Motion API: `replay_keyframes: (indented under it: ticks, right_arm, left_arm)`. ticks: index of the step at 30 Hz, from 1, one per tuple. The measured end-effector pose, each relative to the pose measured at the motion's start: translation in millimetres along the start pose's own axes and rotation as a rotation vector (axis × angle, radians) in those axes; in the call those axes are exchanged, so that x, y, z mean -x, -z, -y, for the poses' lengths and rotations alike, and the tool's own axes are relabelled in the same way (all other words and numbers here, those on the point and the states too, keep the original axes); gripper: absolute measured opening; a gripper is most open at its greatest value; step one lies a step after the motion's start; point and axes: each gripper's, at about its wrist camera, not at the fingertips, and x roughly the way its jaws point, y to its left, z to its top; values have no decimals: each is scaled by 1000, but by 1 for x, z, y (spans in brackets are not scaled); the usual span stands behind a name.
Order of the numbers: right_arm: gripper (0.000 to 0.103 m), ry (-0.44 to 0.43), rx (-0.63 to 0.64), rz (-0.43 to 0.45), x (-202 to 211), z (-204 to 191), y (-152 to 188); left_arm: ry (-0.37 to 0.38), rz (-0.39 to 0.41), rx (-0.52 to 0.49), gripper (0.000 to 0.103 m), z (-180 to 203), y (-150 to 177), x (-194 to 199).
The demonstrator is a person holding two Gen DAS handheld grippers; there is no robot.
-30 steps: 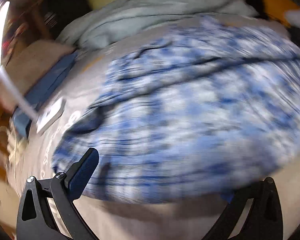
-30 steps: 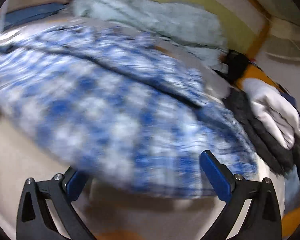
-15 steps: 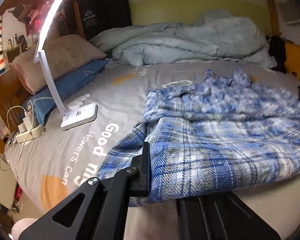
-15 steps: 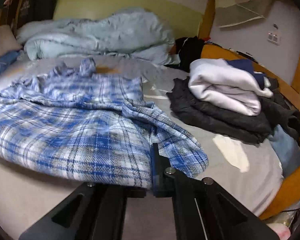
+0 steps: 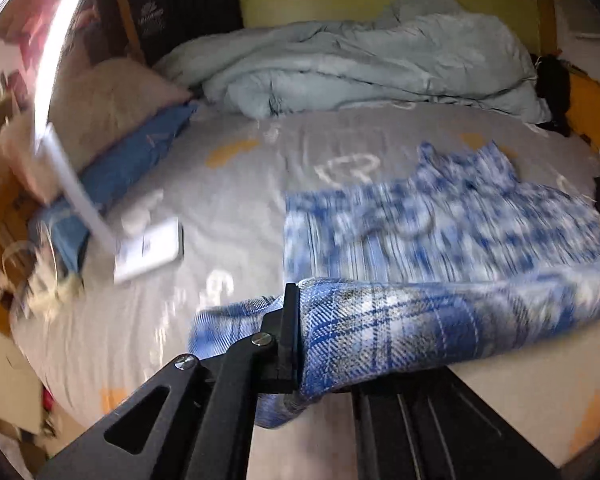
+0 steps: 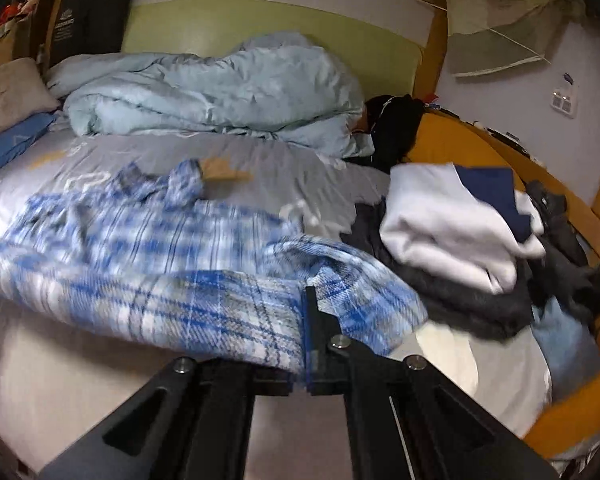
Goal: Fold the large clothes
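Two claws, left claw [image 5: 296,344] and right claw [image 6: 304,336], each pinch the near hem of one blue plaid shirt [image 6: 148,248], which spreads ahead across the bed [image 5: 228,184]; one folded clothes pile [image 6: 452,240] sits right of the right claw.

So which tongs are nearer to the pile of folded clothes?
Right. The right tongs hold the plaid shirt at its end beside the pile of folded clothes; the left tongs hold its other end, toward the lamp.

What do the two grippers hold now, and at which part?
Both hold the blue and white plaid flannel shirt by its near edge: the left gripper pinches the left corner, the right gripper the right corner.
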Motion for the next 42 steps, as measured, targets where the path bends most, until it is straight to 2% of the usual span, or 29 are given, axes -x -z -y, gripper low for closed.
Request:
replay_keyframes:
  ticks: [2, 6, 8, 9, 14, 19, 23, 24, 25, 26, 27, 28, 30, 31, 33, 34, 37, 42]
  right_arm:
    - [2, -2, -11, -30, -30, -4, -20]
    - [2, -19, -36, -116, -86, -12, -36]
    - [2, -65, -105, -203, -120, -9, -38]
    - [2, -76, -122, -217, -130, -8, -39]
    - [2, -40, -52, -207, -167, -29, -48]
    - [2, -36, -41, -248, -199, -37, -56]
    - [3, -58, -29, -215, -198, -35, -51]
    - [4, -79, -45, -206, -193, -31, -52]
    - [8, -110, -75, -195, -185, -24, -54]
    - [32, -143, -111, -185, -176, -16, -57]
    - [54, -164, -138, -172, -169, -11, -60]
    - [89, -167, -166, -141, -160, -5, -63]
    - [92, -141, -214, -37, -132, 6, -67]
    - [92, -140, -210, -24, -125, 8, -69]
    - [95, -151, -200, 7, -106, 10, -74]
    - [100, -153, -197, 30, -96, 11, -74]
    - [103, -167, -202, 71, -75, 12, -68]
    - [103, -232, -192, 22, -67, 5, -47]
  left_arm:
    - [-29, -9, -24, 7, 8, -20, -20]
    - [-111, -53, -129, 10, 31, -47, -76]
    - [-111, -87, -130, 10, 36, -53, -102]
    - [-103, -109, -122, 10, 38, -56, -114]
    - [-119, -157, -112, 9, 46, -67, -158]
    - [-118, -218, -101, 9, 53, -70, -195]
    - [-106, -179, -145, 10, 59, -71, -201]
    - [-93, -175, -131, 14, 56, -72, -196]
    - [-73, -159, -113, 20, 52, -72, -188]
    - [-41, -130, -96, 48, 47, -73, -177]
    - [-21, -102, -83, 91, 43, -74, -166]
    - [-7, -46, -57, 103, 35, -75, -151]
    - [1, 66, -18, 103, 21, -76, -122]
    - [10, 97, -20, 103, 17, -78, -109]
    - [18, 130, -4, 103, 8, -80, -91]
    - [33, 144, 18, 103, 2, -79, -82]
    - [75, 155, 36, 103, -3, -69, -63]
    - [113, 145, 44, 103, 1, -44, -51]
